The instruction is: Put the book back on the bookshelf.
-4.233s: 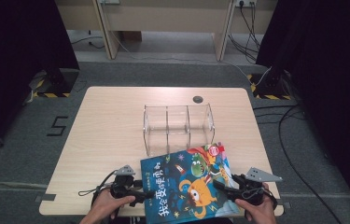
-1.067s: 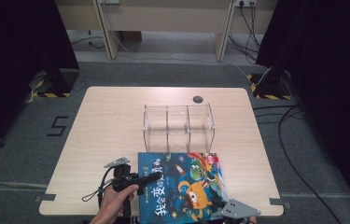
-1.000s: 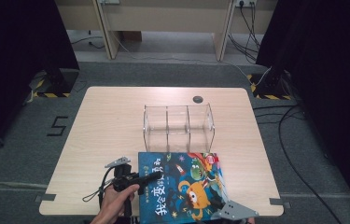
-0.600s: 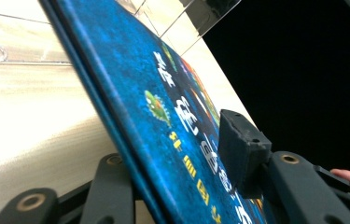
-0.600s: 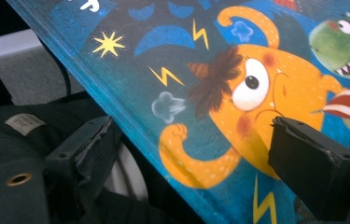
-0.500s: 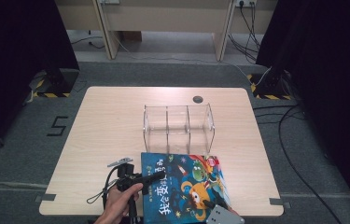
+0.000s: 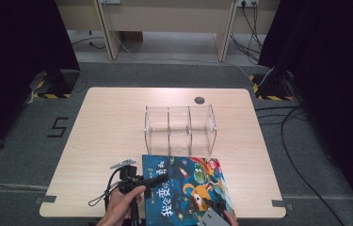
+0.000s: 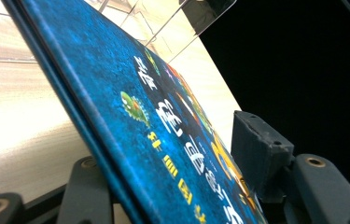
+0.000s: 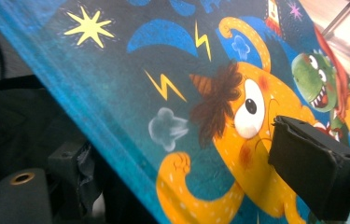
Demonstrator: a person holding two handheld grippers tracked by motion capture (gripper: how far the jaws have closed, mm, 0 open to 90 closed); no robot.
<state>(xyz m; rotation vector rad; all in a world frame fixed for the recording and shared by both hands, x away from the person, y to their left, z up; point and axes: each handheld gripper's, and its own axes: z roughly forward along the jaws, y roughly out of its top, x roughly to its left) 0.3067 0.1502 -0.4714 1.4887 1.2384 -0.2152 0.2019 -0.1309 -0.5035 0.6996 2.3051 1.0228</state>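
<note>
Picture book (image 7: pixel 186 188), blue-covered with a yellow cartoon monster and a green one, sits at the near edge of the wooden table (image 7: pixel 113 127), its far edge just in front of the clear acrylic organiser (image 7: pixel 180 123) with three compartments.

The left gripper (image 7: pixel 157 180) comes in from the bottom of the high view, held in the person's left hand (image 7: pixel 122 203), which is wrapped round the handle with the forearm angled up and to the right. Its jaws point right across the book's left edge. In the left gripper view the book (image 8: pixel 163 126) runs between the two black jaws, one under the cover and one above it with a narrow gap between pad and cover, so the jaws straddle the edge; whether they press it firmly cannot be told.

The right gripper (image 7: pixel 219 209) shows at the bottom edge of the high view, low at the book's near right corner, its grey plate just visible. In the right gripper view the book (image 9: pixel 200 93) again lies between the jaws, the upper pad resting against the yellow monster, the lower jaw beneath the cover.

A black cable (image 7: pixel 102 193) loops on the table beside the left hand.
</note>
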